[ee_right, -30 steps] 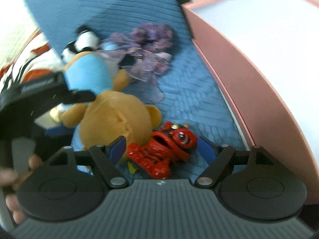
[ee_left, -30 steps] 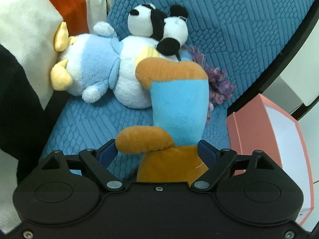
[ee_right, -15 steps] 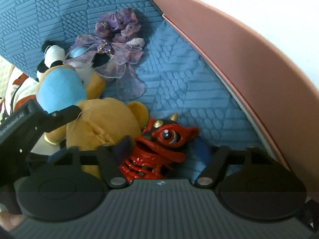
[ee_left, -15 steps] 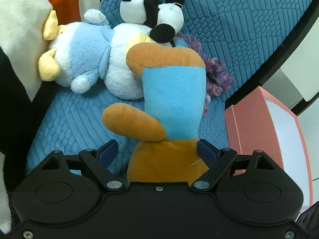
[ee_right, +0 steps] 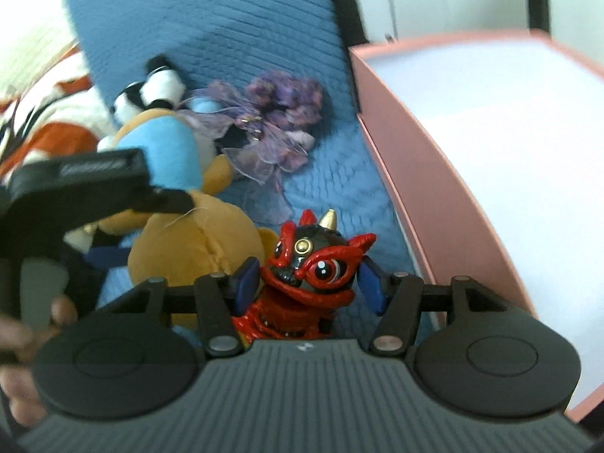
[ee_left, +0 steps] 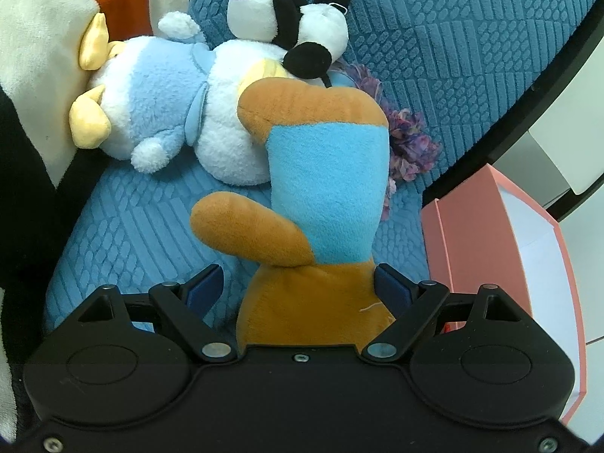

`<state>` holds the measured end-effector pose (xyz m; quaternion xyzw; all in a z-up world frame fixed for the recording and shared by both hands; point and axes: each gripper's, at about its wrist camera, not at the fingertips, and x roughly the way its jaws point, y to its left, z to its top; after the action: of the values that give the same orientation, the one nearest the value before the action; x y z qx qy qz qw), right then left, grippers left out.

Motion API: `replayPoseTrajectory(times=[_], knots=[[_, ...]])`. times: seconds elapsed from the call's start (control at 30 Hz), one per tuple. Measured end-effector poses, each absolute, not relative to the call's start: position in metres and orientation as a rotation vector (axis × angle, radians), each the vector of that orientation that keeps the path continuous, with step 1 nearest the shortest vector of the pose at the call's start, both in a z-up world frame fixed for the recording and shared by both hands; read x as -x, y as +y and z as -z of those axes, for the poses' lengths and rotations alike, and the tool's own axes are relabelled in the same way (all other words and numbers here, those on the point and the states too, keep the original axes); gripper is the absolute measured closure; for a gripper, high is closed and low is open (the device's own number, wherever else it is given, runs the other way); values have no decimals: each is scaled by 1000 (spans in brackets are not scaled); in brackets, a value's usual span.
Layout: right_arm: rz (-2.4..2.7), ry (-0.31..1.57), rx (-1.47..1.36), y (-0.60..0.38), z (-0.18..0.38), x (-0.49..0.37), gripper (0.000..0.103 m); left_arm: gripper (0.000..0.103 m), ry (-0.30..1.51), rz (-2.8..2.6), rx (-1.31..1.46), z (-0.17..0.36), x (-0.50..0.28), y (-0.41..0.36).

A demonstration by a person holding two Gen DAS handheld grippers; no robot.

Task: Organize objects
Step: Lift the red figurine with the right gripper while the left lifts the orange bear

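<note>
**Two toys in reach, none yet in the pink box**

Two tools work a blue quilted cushion (ee_left: 434, 37) where soft toys lie in a heap, and the sorting looks barely begun. The pink box (ee_right: 445, 188) at the cushion's edge shows only a bare white inside in the part both views take in, so every toy in sight is judged still to be moved.

The left tool (ee_left: 298, 283) stands wide around the tan lower body of an orange-and-blue plush toy (ee_left: 324, 196), which rises upright between its fingers. One blue pad lies against the plush on the box side; the other stands clear with cushion showing in the gap, so no grip is made there.

The right tool (ee_right: 307, 281) is closing on a red dragon figurine (ee_right: 313, 268), whose horned head sits squarely between the blue pads. Motion blur makes it hard to say for sure, but the pads seem just short of pressing on it.

Behind the plush lie a panda toy (ee_left: 290, 19) atop a blue-and-white plush (ee_left: 162, 98), with a purple fabric flower (ee_right: 271, 128) beside them, all untouched. The box sits just beside the figurine, on the side away from the left tool.
</note>
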<state>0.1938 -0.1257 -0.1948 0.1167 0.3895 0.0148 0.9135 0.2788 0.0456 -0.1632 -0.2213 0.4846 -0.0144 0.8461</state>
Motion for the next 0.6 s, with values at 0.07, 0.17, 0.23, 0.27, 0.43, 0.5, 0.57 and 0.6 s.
replayPoseTrajectory(times=[0.07, 0.17, 0.23, 0.27, 0.43, 0.5, 0.57, 0.6], knots=[[-37, 774, -154, -116, 192, -189, 43, 17, 1024, 35, 467, 163, -279, 46], [-42, 773, -96, -108, 195, -188, 43, 17, 1029, 36, 465, 164, -280, 45], [-49, 807, -94, -106, 201, -189, 43, 17, 1037, 37, 473, 166, -281, 46], [-49, 821, -88, -105, 205, -189, 44, 17, 1039, 38, 479, 167, -281, 46], [-48, 809, -56, -100, 209, -187, 41, 17, 1051, 43, 488, 169, -283, 47], [-61, 823, -57, -100, 213, -192, 37, 17, 1057, 44, 494, 169, -282, 48], [-62, 836, -67, -102, 218, -195, 35, 16, 1063, 45, 501, 170, -283, 48], [-70, 843, -85, -103, 220, -198, 35, 16, 1067, 43, 508, 171, -283, 49]])
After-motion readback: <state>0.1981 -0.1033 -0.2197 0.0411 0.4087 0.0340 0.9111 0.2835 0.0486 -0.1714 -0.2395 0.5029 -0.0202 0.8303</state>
